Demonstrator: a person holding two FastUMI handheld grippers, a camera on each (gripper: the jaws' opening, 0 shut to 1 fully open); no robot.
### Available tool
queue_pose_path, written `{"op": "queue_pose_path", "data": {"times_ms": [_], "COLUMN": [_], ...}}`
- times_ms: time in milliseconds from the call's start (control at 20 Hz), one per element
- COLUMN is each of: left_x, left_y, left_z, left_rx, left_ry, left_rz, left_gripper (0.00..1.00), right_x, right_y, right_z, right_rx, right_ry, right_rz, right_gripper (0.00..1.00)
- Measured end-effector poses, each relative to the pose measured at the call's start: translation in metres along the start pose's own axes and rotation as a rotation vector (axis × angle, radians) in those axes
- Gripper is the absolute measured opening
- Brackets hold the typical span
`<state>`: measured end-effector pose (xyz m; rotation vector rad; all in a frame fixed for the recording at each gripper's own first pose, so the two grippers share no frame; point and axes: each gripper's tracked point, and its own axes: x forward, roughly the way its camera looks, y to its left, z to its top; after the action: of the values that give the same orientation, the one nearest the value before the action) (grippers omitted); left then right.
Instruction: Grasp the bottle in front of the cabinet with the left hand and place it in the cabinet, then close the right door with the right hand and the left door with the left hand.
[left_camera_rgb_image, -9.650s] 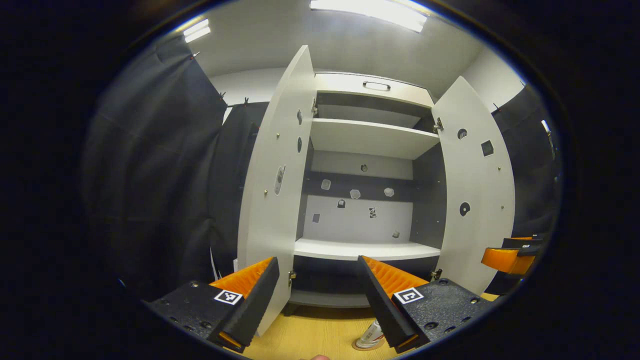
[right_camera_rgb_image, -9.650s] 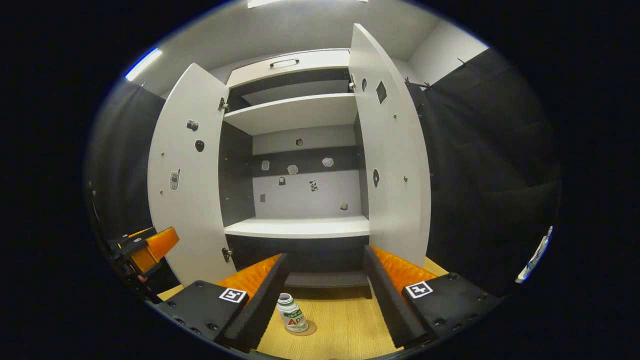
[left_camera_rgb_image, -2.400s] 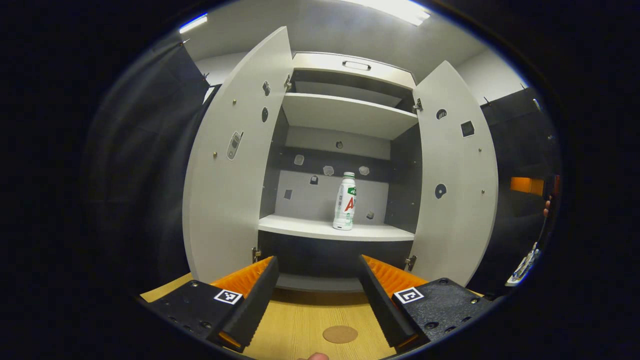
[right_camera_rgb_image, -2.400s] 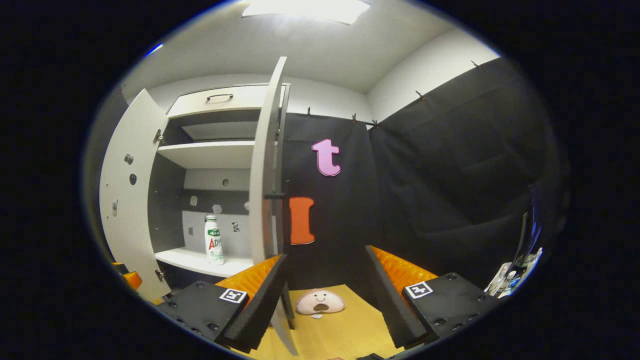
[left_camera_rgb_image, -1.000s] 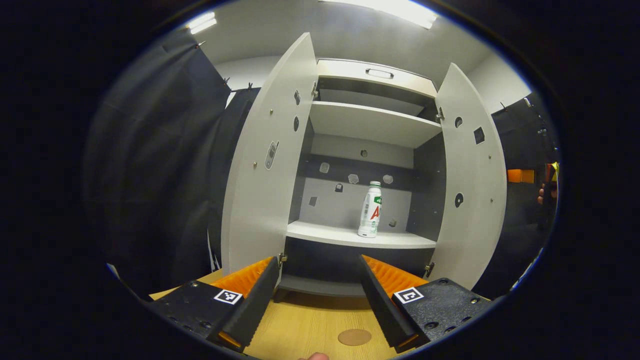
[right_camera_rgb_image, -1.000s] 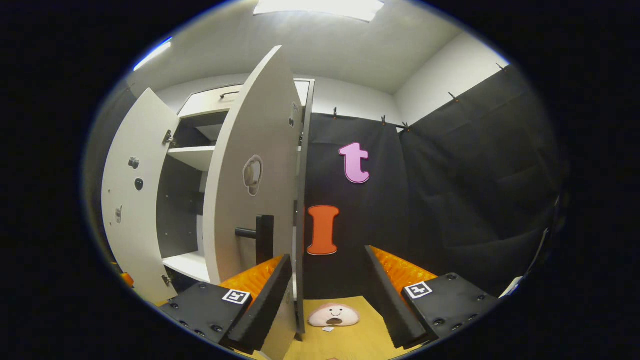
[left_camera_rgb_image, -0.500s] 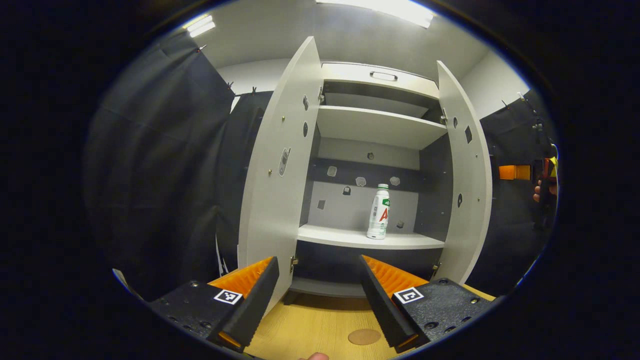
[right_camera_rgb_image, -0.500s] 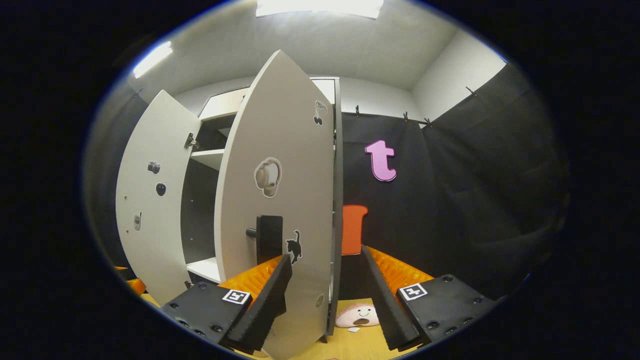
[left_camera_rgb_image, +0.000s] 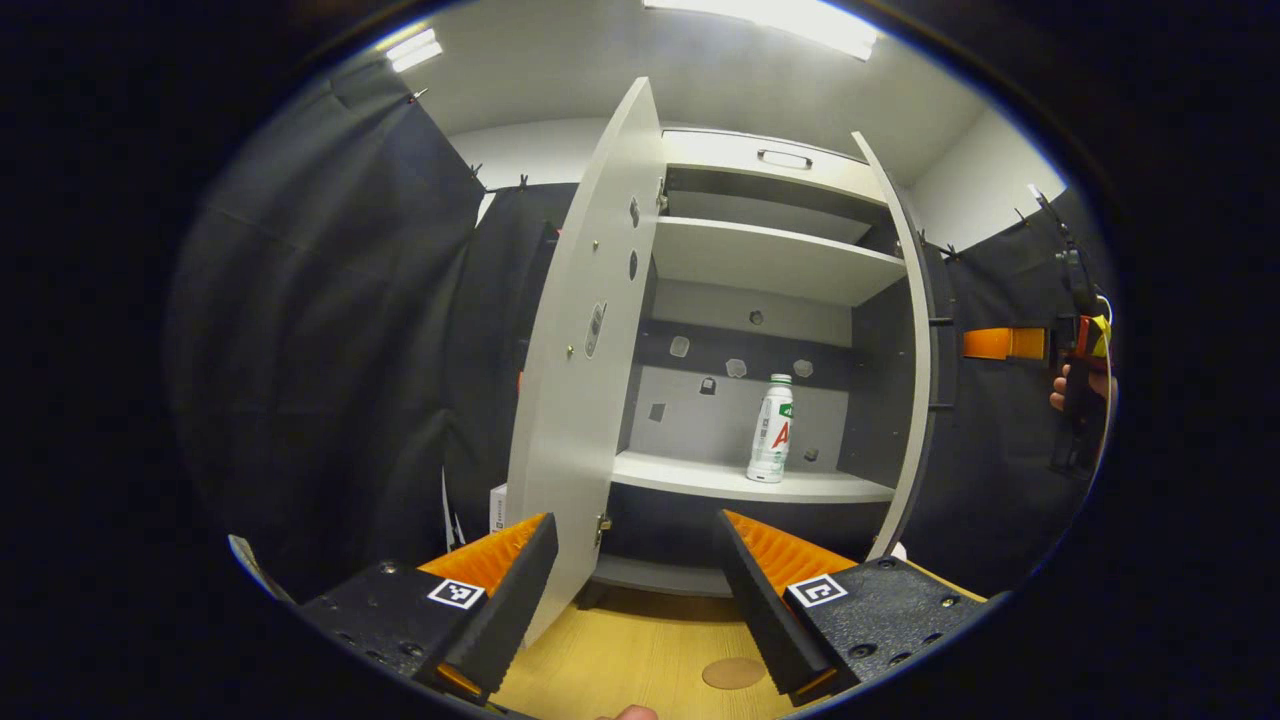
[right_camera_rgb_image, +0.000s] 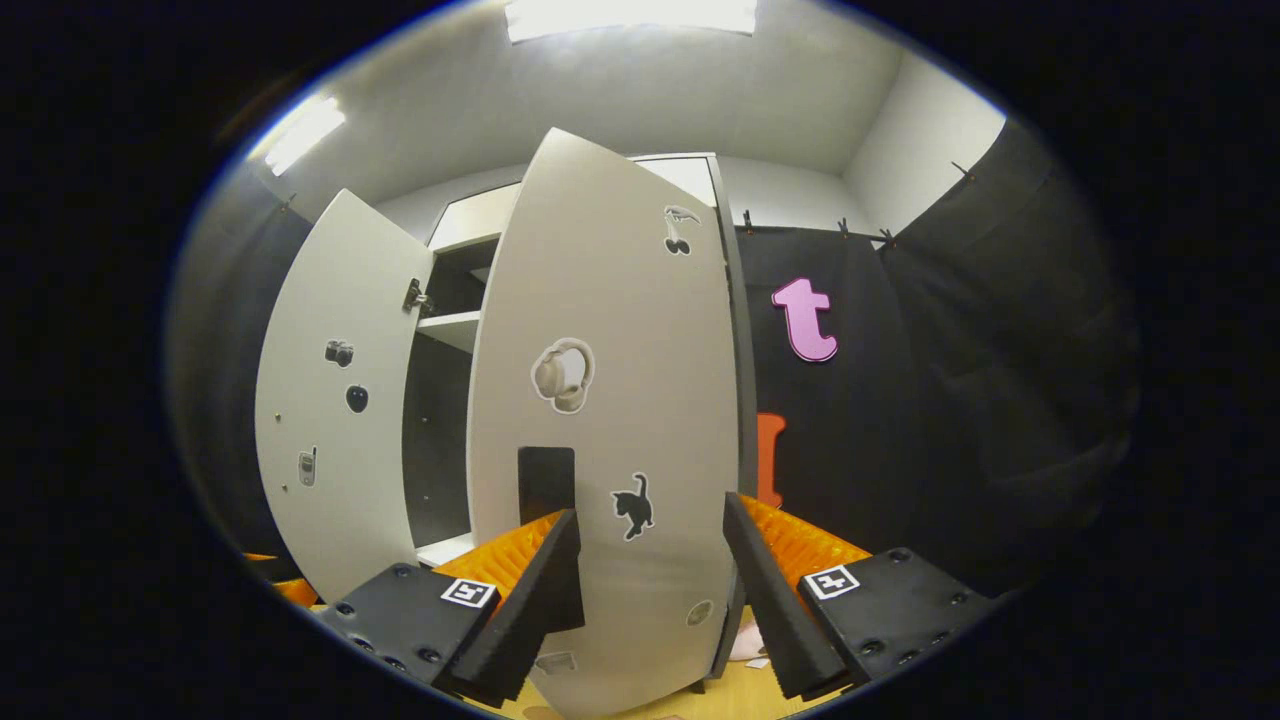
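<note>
Our right gripper (right_camera_rgb_image: 650, 590) is spread open with nothing between its fingers, and the right door (right_camera_rgb_image: 610, 420) stands straight ahead of it, half swung toward the cabinet (left_camera_rgb_image: 780, 260). We judge this door a light, stiff board that turns easily on its hinges; a flat push on its face, near the dark handle (right_camera_rgb_image: 546, 482) just above the gripper's near-side finger, should carry it shut. Our left gripper (left_camera_rgb_image: 640, 600) is open and empty too, held back from the cabinet. Ahead of it and a little higher, the bottle (left_camera_rgb_image: 771, 428) stands upright on the middle shelf (left_camera_rgb_image: 700, 478), so that part of the task looks done. The left door (left_camera_rgb_image: 590, 350) stands wide open beside that gripper's near-side finger. Below both grippers lies a pale wooden floor (left_camera_rgb_image: 620, 660) with a round marker (left_camera_rgb_image: 733, 672); black cloth hangs around the booth, under a white ceiling with bright strip lights.
</note>
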<state>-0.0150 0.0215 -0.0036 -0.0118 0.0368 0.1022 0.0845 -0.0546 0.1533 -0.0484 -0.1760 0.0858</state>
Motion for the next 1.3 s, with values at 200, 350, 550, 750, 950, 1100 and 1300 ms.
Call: {"op": "queue_pose_path", "data": {"times_ms": [200, 350, 550, 750, 950, 1100, 1300], "left_x": [-0.005, -0.008, -0.016, -0.016, -0.012, -0.008, 0.003], "left_y": [0.016, 0.026, 0.050, 0.081, 0.110, 0.132, 0.151], "left_z": [0.003, 0.010, 0.029, 0.057, 0.078, 0.088, 0.091], "left_rx": [0.001, 0.004, -0.010, -0.001, -0.005, 0.004, 0.001], "left_ry": [-0.008, -0.019, -0.053, -0.093, -0.103, -0.102, -0.094], "left_rz": [0.034, 0.058, 0.110, 0.176, 0.235, 0.278, 0.308], "left_gripper": [0.95, 0.95, 0.95, 0.95, 0.95, 0.95, 0.95], "right_x": [0.013, 0.029, 0.051, 0.072, 0.093, 0.106, 0.111], "right_y": [0.019, 0.034, 0.044, 0.054, 0.058, 0.063, 0.065], "right_z": [-0.018, -0.033, -0.039, -0.044, -0.052, -0.056, -0.056], "right_rx": [-0.006, 0.021, 0.036, 0.077, 0.135, 0.148, 0.122], "right_ry": [0.046, 0.086, 0.096, 0.133, 0.152, 0.153, 0.144], "right_rz": [0.027, 0.046, 0.044, 0.041, 0.052, 0.054, 0.039], "right_gripper": [0.96, 0.96, 0.95, 0.96, 0.96, 0.97, 0.97]}}
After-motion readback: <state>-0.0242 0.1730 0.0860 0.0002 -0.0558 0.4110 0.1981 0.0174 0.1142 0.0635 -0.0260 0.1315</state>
